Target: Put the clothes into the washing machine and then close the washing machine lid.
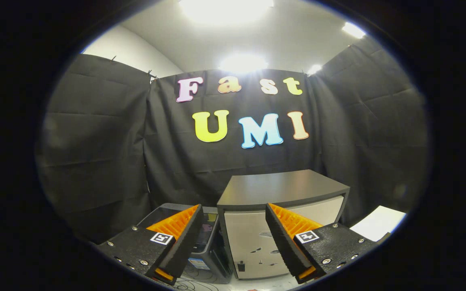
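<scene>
Two fingers of the gripper (pixel 233 238) stand spread wide apart, with nothing between them. Just beyond them, framed in the gap, stands a pale cabinet (pixel 257 234) with a dark flat top. To its left, beyond the left finger, sits a dark box-shaped machine (pixel 206 242) with a dark top panel, likely the washing machine; whether its lid is up or down cannot be told. Thin cables (pixel 192 281) lie on the near floor. A white sheet (pixel 378 222) lies at far right. No clothes can be made out.
</scene>
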